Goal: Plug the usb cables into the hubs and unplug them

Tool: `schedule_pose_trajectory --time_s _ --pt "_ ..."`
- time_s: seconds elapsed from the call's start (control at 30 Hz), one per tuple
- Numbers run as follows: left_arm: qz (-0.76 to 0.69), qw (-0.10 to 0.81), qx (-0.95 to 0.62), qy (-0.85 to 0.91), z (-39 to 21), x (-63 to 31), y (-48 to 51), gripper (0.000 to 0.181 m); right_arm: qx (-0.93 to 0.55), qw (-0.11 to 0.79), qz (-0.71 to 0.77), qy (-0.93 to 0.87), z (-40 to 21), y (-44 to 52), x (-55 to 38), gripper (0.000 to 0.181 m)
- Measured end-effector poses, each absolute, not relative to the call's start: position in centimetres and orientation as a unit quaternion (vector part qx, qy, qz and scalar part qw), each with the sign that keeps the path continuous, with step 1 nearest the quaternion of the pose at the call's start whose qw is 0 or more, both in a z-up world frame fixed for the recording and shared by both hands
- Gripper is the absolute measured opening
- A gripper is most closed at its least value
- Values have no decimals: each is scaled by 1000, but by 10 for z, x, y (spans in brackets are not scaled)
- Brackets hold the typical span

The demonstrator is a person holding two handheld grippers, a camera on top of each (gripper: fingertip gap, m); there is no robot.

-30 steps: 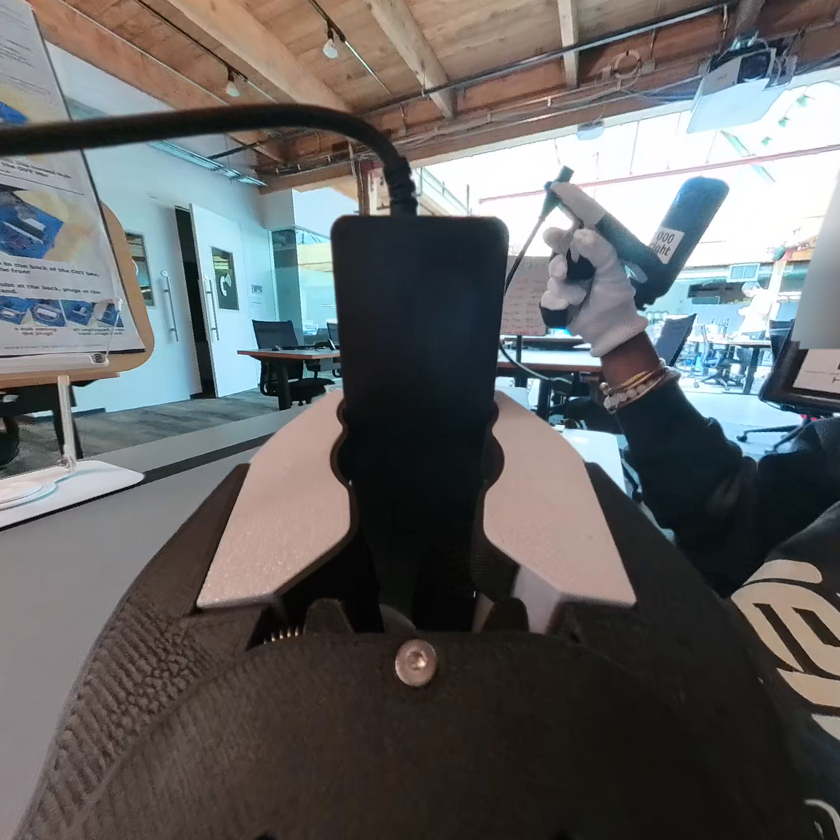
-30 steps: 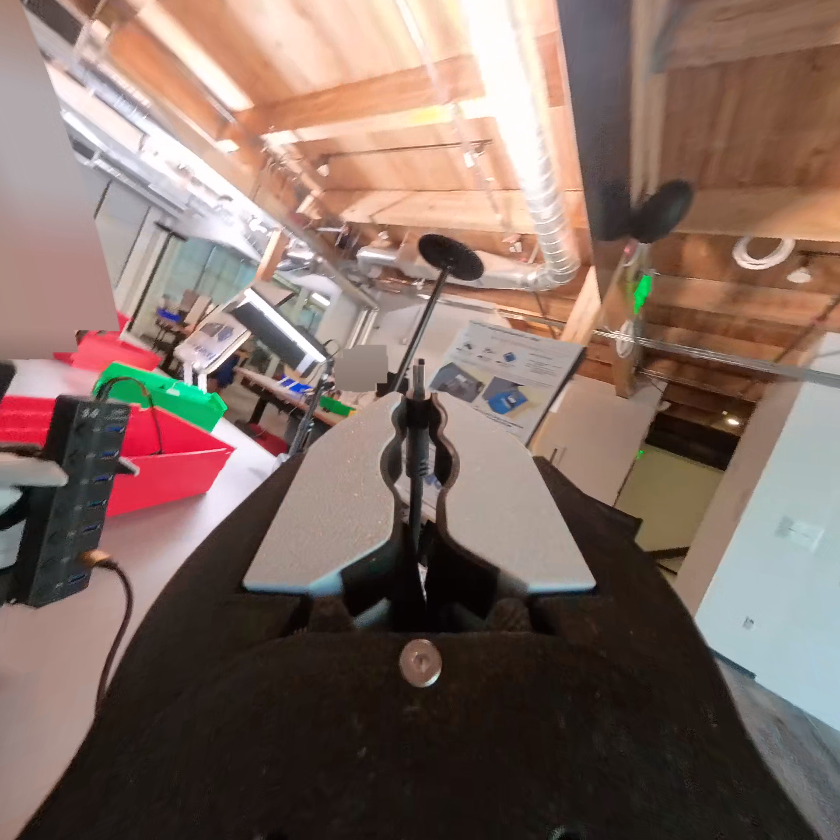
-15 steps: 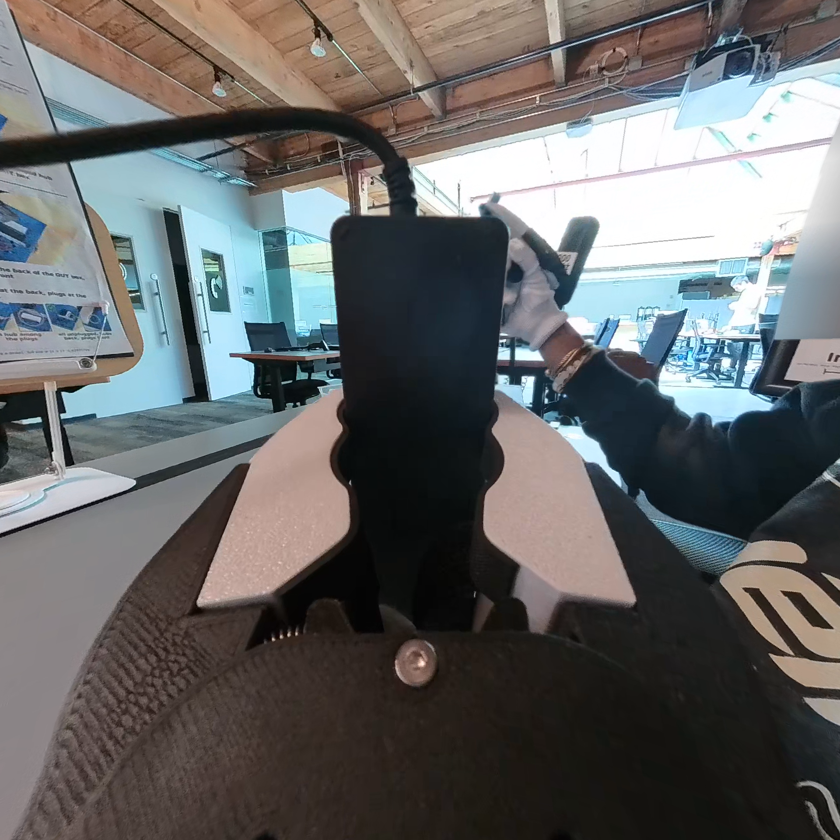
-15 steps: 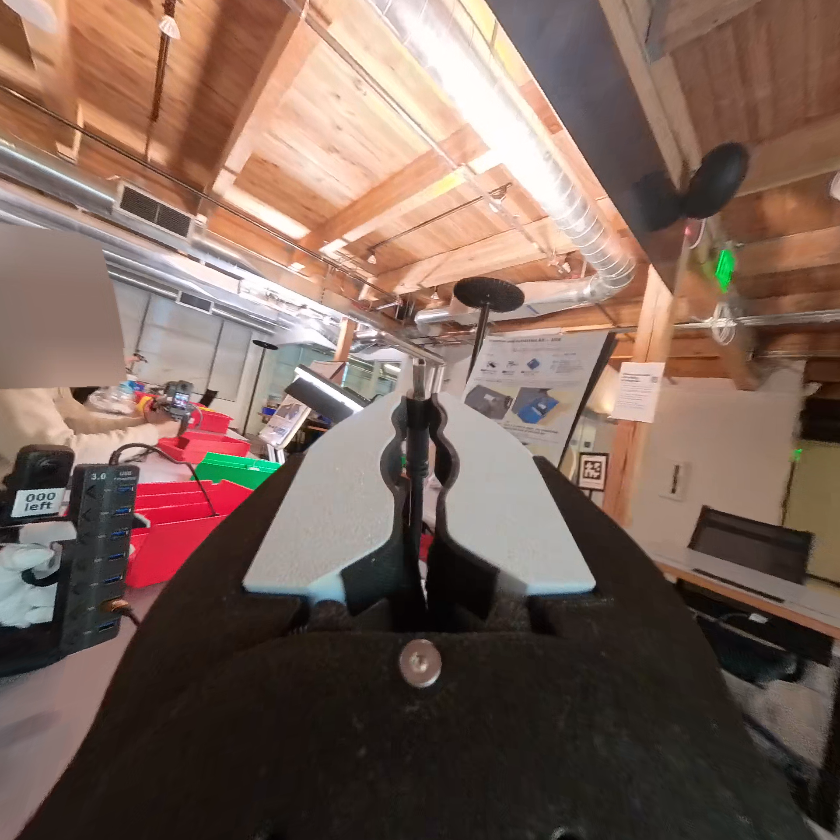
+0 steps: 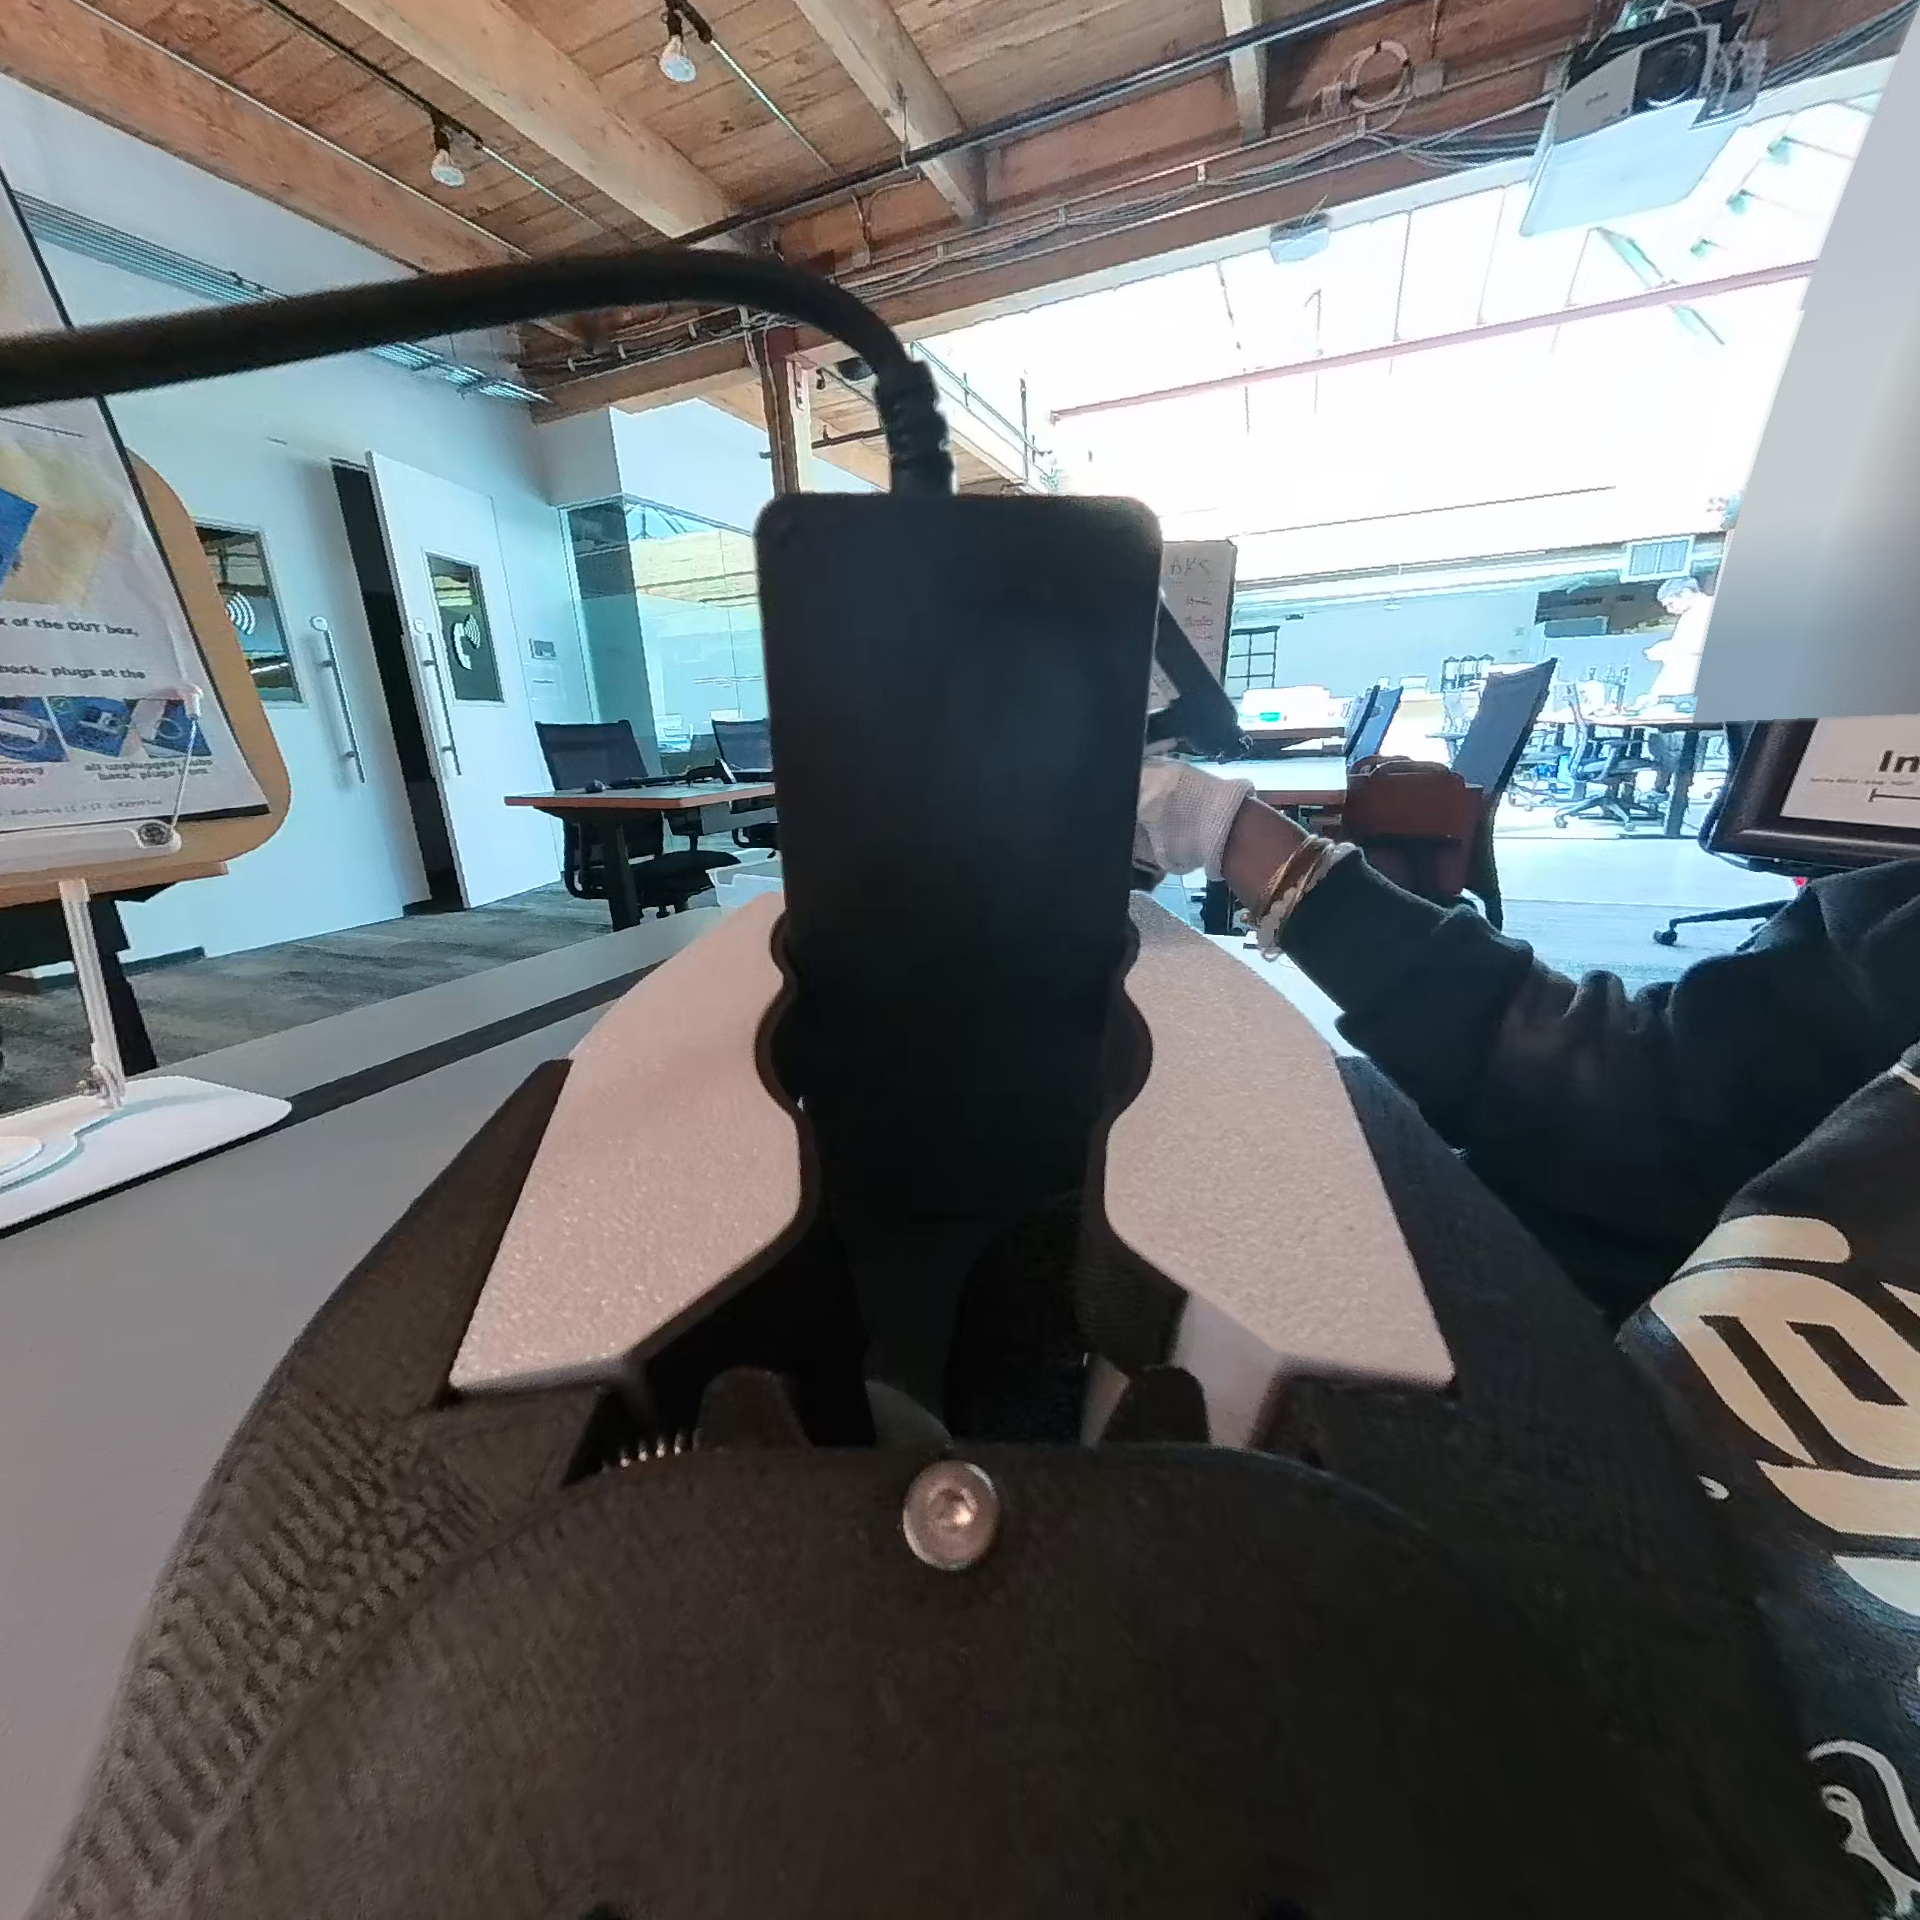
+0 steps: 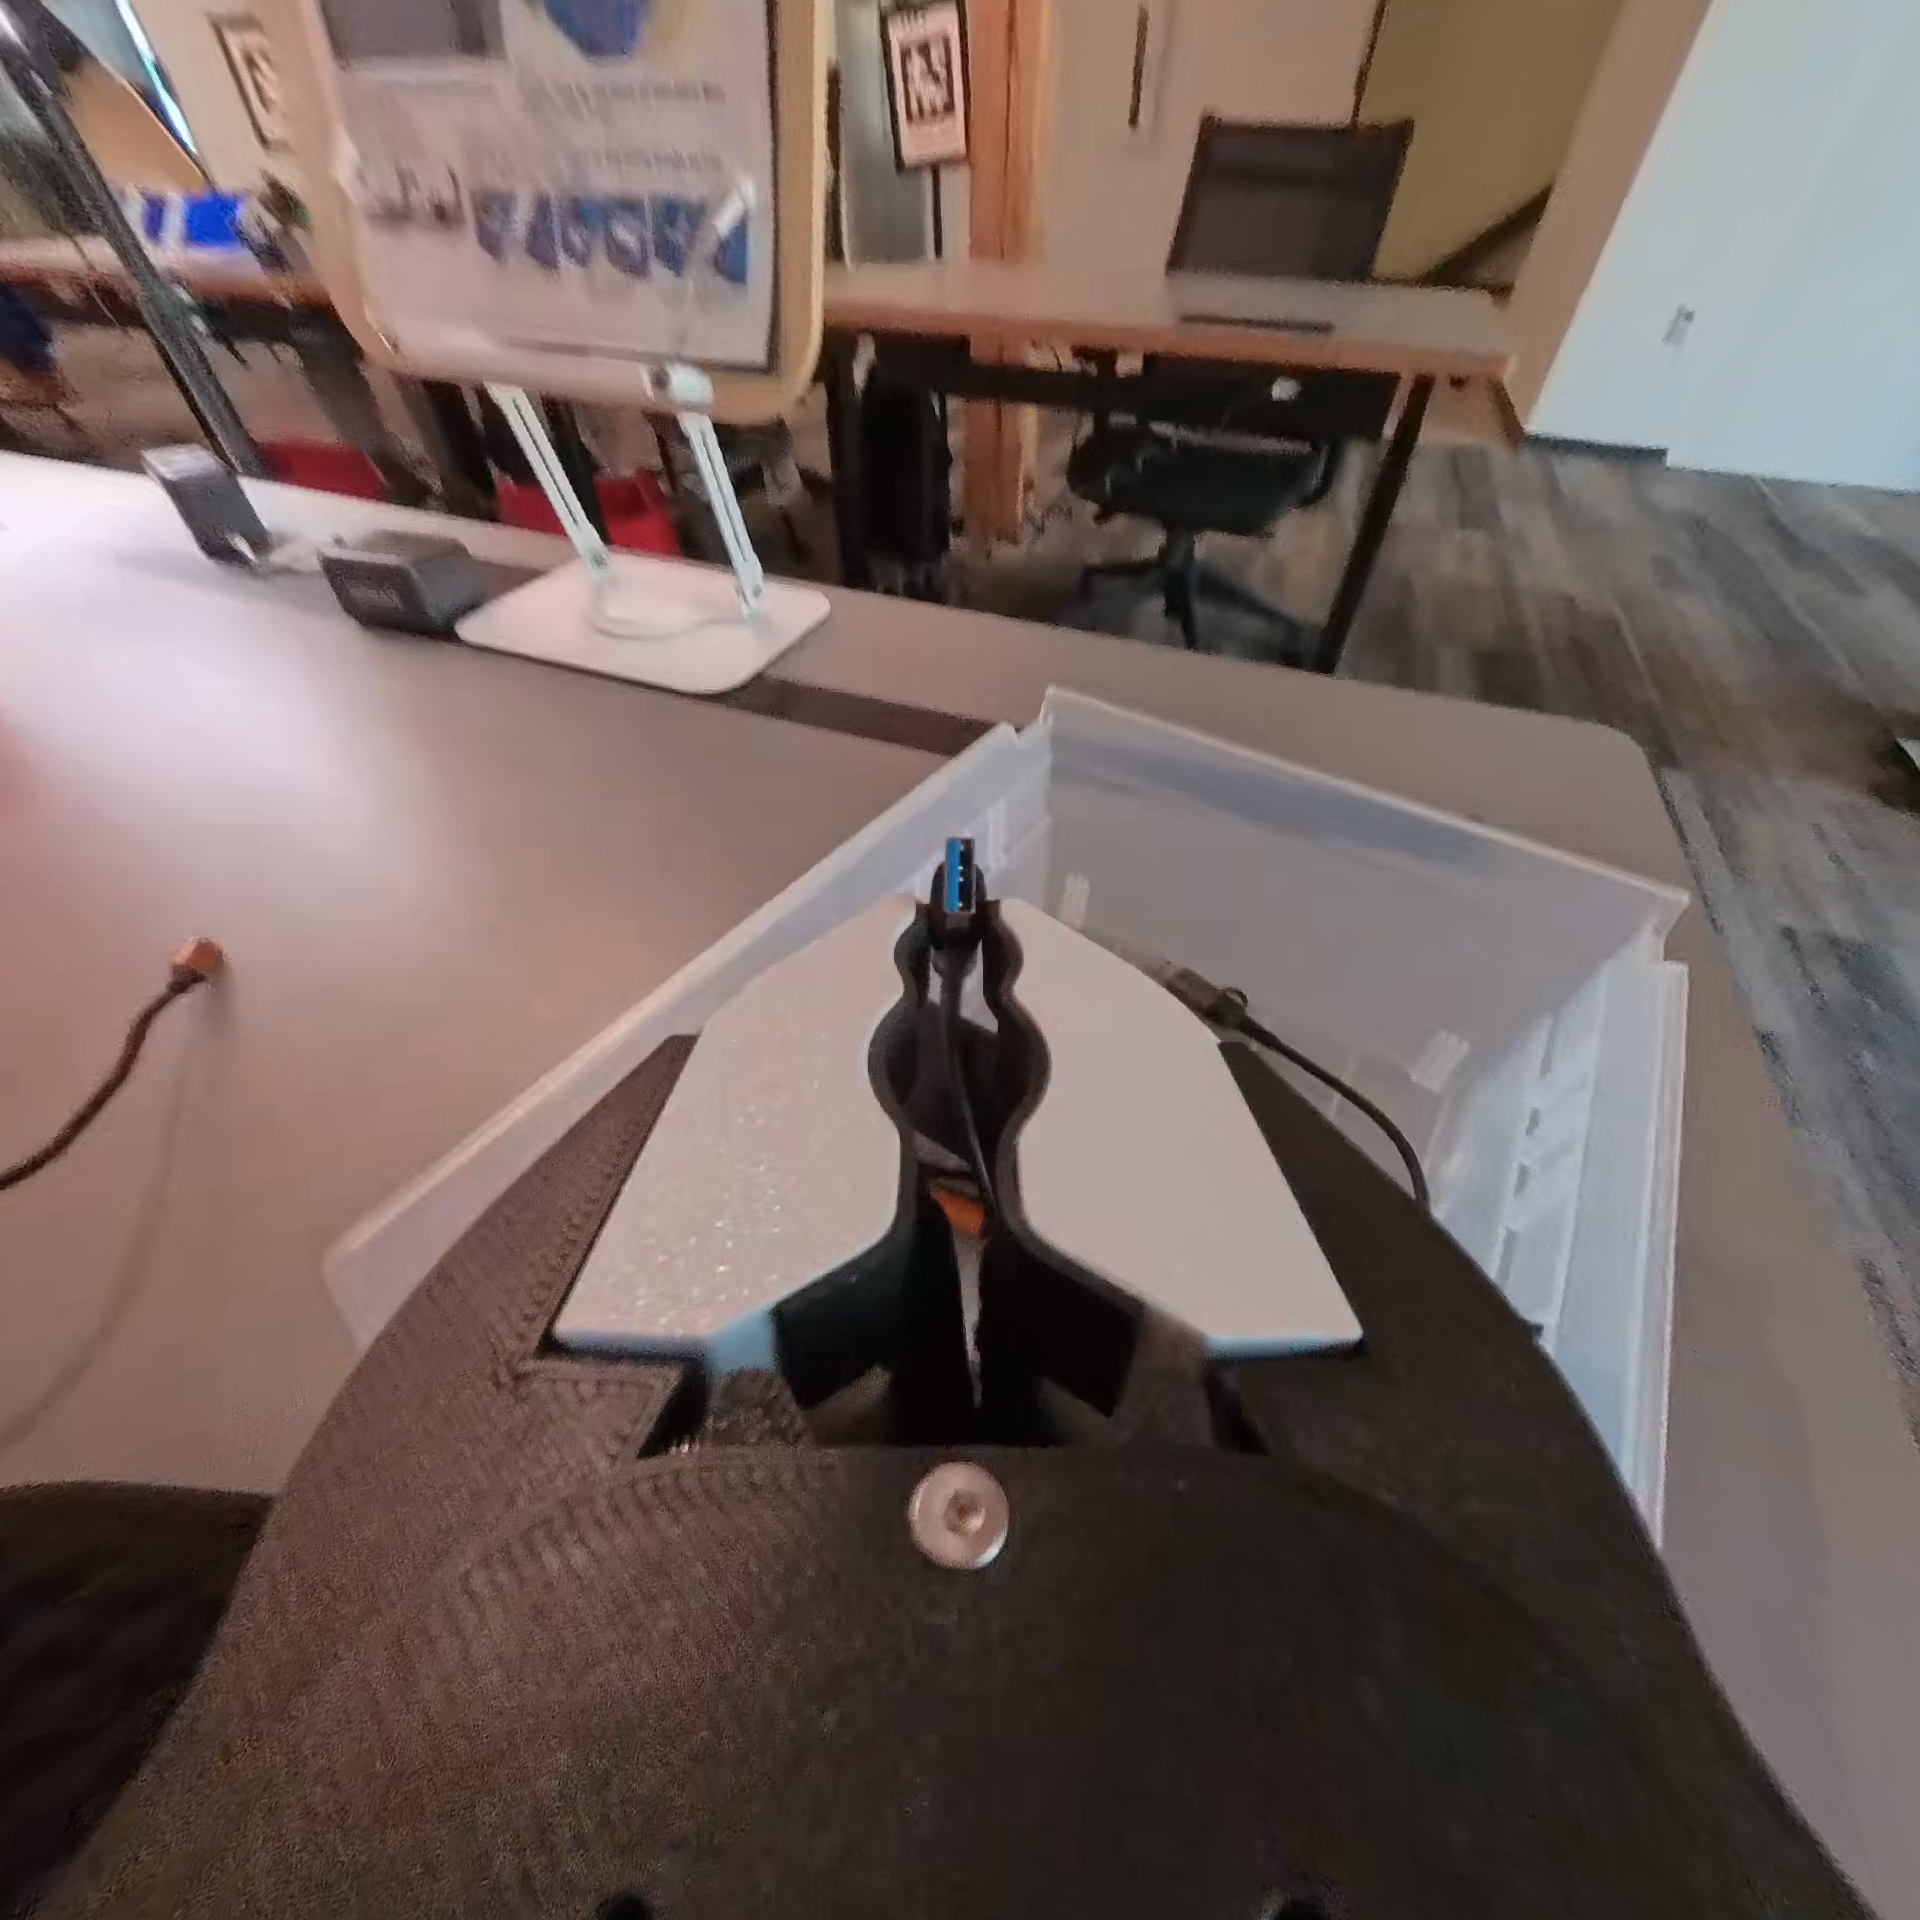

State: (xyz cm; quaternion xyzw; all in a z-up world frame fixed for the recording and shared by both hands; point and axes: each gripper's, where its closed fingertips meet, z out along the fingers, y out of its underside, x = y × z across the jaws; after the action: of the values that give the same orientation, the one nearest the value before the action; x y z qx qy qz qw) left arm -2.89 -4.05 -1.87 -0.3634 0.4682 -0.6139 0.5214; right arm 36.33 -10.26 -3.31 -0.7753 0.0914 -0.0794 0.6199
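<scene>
Printed instruction sheet [image 5: 94, 665] on a stand, left edge; white card [image 5: 1860, 774] in a dark frame, right edge; pale lettering on a dark sleeve [image 5: 1808, 1382], lower right; blurred poster [image 6: 566, 177], upper left.

Matt black plastic hub [image 5: 956, 831]; translucent smooth plastic bin [image 6: 1351, 894]; wood ceiling [image 5: 935, 94].

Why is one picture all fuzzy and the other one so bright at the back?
Right wrist view: the camera is moving, so the poster and desks smear, though the blue USB plug stays fairly sharp. Left wrist view: sunlight washes out the windows, leaving the hub a dark, featureless shape.
</scene>
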Motion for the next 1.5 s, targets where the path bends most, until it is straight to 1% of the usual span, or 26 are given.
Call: schedule_pose_trajectory --time_s 0.13,0.3,0.4,0.43,0.5,0.57,0.63,0.77,0.93,1.0,1.1,1.17,1.2,1.27,1.33,1.4,1.5 --pt "-615 522 -361 467 -18 -30 -41 54 -802 580 -89 108 -42 -109 366 10" --pt "-617 523 -357 468 -17 -31 -42 54 -850 499 -100 135 -64 -131 375 11" --pt "-617 522 -356 469 -17 -31 -43 54 -899 400 -96 149 -94 -156 377 8" --pt "-617 522 -356 469 -18 -31 -43 54 -914 359 -103 157 -106 -167 380 2" --pt "-616 521 -355 472 -18 -30 -44 54 -945 280 -78 148 -131 -184 373 4" --pt "-615 520 -355 474 -18 -30 -45 54 -963 244 -38 109 -143 -191 355 9" --pt "-614 520 -354 476 -19 -30 -45 54 -961 256 -40 95 -135 -190 349 11" --pt "-615 519 -353 477 -19 -30 -46 54 -941 315 -107 61 -102 -187 353 19" --pt "-613 517 -352 482 -20 -29 -48 54 -926 353 -131 13 -83 -183 341 18" --pt "-615 516 -350 483 -20 -29 -49 54 -923 370 -108 -8 -79 -174 330 18" --pt "-621 511 -344 485 -19 -30 -51 54 -896 437 -42 -71 -59 -152 292 19" --pt "-631 506 -336 483 -17 -31 -53 54 -860 489 4 -144 -38 -137 251 24" --pt "-634 505 -333 482 -17 -32 -54 54 -846 501 17 -182 -32 -134 232 28" --pt "-634 506 -332 482 -16 -33 -54 54 -855 469 -4 -222 -40 -136 221 29" --pt "-633 505 -332 484 -17 -33 -55 54 -889 407 -20 -209 -63 -145 231 27" --pt "-631 503 -332 488 -18 -32 -56 54 -920 341 14 -193 -90 -153 233 33" --pt "-628 504 -335 490 -19 -31 -55 54 -942 282 7 -182 -112 -152 237 40"
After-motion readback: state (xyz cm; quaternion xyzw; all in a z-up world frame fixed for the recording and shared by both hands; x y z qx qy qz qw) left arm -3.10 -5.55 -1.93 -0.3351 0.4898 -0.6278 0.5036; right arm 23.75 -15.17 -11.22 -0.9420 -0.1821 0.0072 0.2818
